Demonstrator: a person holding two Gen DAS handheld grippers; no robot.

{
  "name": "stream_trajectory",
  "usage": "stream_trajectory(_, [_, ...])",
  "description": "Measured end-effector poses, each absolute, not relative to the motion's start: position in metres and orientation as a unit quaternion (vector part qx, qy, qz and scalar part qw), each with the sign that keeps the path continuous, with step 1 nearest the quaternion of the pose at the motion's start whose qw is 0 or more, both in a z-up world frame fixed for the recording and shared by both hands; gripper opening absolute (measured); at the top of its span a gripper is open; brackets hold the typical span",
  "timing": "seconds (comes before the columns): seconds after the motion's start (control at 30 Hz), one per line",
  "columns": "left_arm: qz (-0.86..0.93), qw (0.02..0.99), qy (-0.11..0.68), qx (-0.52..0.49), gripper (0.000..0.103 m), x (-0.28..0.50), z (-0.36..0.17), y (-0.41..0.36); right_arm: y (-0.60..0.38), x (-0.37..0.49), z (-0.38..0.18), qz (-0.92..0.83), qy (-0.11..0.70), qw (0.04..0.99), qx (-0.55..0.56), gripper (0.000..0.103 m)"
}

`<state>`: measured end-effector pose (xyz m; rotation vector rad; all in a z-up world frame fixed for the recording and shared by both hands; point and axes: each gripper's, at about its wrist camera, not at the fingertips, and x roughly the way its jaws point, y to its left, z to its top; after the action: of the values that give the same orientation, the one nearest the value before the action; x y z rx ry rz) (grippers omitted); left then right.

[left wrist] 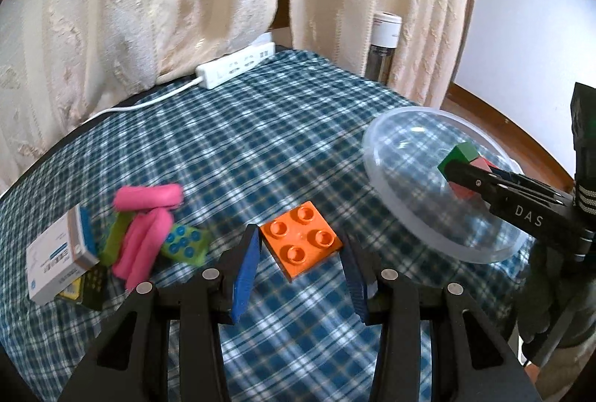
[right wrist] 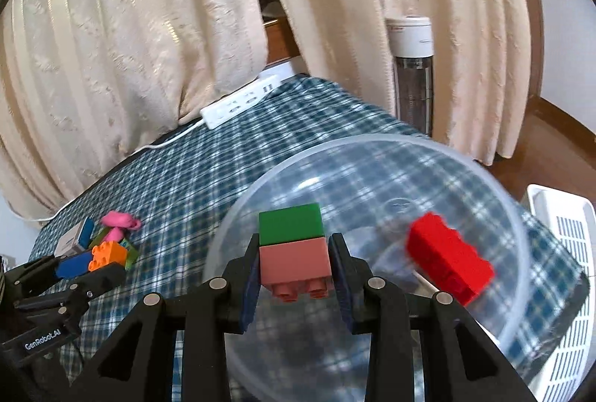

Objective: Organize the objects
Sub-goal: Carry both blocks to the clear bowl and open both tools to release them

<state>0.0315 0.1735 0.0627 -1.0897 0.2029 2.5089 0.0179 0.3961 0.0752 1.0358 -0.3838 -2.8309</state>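
My left gripper (left wrist: pixel 300 234) is shut on a flat orange four-stud brick (left wrist: pixel 301 240), held tilted above the blue checked tablecloth (left wrist: pixel 242 149). In the right wrist view this gripper (right wrist: pixel 93 260) and its orange brick (right wrist: pixel 108 253) sit at the far left. My right gripper (right wrist: pixel 297 242) is shut on a pink brick (right wrist: pixel 294 262) with a green brick (right wrist: pixel 290 223) stacked on it, over the clear plastic bowl (right wrist: pixel 372 149). A red brick (right wrist: pixel 447 260) lies inside that bowl. From the left wrist view, the right gripper (left wrist: pixel 462 175) reaches over the bowl (left wrist: pixel 395 216) from the right.
A heap at the left holds pink foam rolls (left wrist: pixel 145 216), a white box (left wrist: pixel 59 257) and a green block with blue dots (left wrist: pixel 184 243). A white power strip (left wrist: pixel 234 65) lies at the far edge by cream curtains. A bottle (right wrist: pixel 411 67) and a white basket (right wrist: pixel 566 253) stand beyond the table's right side.
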Motion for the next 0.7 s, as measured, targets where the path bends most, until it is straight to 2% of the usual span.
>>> stream_trajectory(0.7, [0.872, 0.289, 0.102, -0.381, 0.044, 0.023, 0.071, 0.249, 0.425, 0.019, 0.085, -0.936, -0.148, 0.035, 0.316, 0.037])
